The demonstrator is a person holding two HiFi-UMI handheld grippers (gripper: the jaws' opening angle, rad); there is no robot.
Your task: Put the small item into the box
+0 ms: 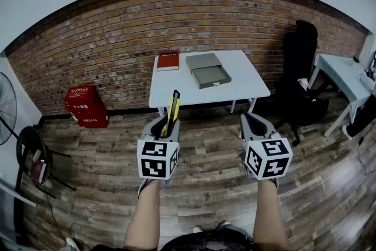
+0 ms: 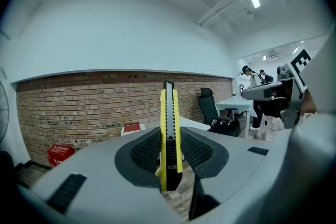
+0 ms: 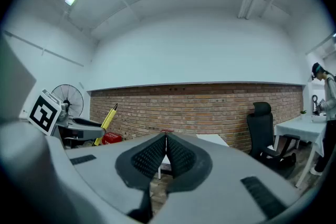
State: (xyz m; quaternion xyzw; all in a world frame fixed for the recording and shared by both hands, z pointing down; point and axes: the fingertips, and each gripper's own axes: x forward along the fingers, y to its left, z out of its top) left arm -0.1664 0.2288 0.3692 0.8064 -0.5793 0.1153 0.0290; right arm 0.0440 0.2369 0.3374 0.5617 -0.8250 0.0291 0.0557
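Observation:
My left gripper [image 1: 166, 124] is shut on a yellow-and-black utility knife [image 1: 173, 110], which stands upright between its pads [image 2: 169, 128]. My right gripper [image 1: 249, 120] is shut with nothing between its jaws [image 3: 165, 147]. Both are held over the wooden floor, short of a white table [image 1: 247, 86]. On that table lies a grey box [image 1: 208, 69] with its drawer pulled out toward me. From the right gripper view the knife [image 3: 108, 116] sticks up from the left gripper at the left.
A red book [image 1: 168, 60] lies on the table left of the box. A red crate [image 1: 86, 106] stands by the brick wall. A black office chair [image 1: 298, 70] and a second white table [image 1: 346, 77] are at the right. A fan [image 1: 6, 107] stands at the far left.

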